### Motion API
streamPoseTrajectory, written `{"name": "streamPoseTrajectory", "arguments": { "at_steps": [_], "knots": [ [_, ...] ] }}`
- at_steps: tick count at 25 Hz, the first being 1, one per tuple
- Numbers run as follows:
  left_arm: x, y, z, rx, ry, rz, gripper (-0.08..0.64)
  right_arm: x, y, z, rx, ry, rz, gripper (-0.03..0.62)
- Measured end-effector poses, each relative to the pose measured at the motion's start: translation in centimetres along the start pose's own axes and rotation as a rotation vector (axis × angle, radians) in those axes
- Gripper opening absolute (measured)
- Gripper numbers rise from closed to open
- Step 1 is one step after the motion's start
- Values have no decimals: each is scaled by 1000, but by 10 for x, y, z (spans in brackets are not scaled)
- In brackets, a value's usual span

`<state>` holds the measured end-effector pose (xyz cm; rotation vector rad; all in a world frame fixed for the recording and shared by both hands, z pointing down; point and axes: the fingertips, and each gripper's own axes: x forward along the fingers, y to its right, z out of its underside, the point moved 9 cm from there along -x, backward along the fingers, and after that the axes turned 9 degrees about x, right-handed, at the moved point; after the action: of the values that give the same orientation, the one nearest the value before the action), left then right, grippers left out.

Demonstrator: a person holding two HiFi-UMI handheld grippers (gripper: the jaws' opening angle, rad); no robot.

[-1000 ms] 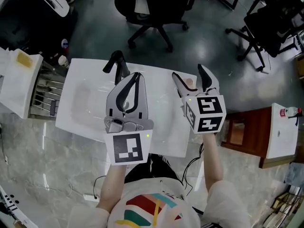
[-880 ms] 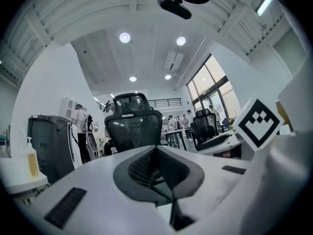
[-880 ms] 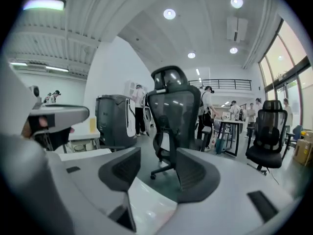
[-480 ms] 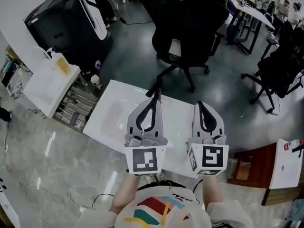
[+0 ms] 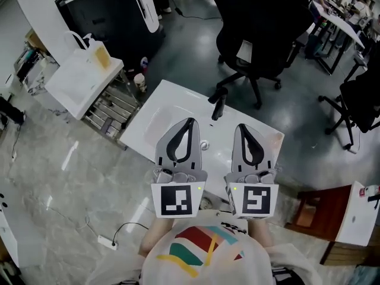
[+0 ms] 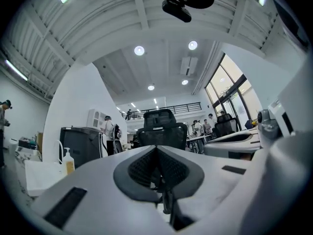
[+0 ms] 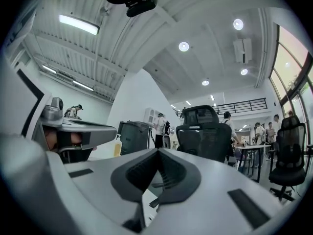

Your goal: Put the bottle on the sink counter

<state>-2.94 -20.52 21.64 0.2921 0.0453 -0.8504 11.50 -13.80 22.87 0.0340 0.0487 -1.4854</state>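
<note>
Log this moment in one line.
left gripper: shut, empty | right gripper: shut, empty | bottle: on side stand, untouched | sink counter: under grippers

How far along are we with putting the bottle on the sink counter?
Done: nothing yet. The bottle stands on the white stand at far left, not on the sink counter. In hand: nothing. The left gripper and right gripper are shut and empty above the counter. Left: fetch the bottle, carry it over, set it down.
</note>
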Motion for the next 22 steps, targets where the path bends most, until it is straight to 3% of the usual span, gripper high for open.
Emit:
{"name": "streamPoseTrajectory", "arguments": {
  "at_steps": [7, 22],
  "knots": [
    [-15, -6, 10, -9, -44, -35, 17, -2, -16, 5, 14, -28, -45, 12],
    [-19, -1, 2, 4, -33, -41, 17, -6, -19, 6, 35, -29, -95, 11]
  ]
}}
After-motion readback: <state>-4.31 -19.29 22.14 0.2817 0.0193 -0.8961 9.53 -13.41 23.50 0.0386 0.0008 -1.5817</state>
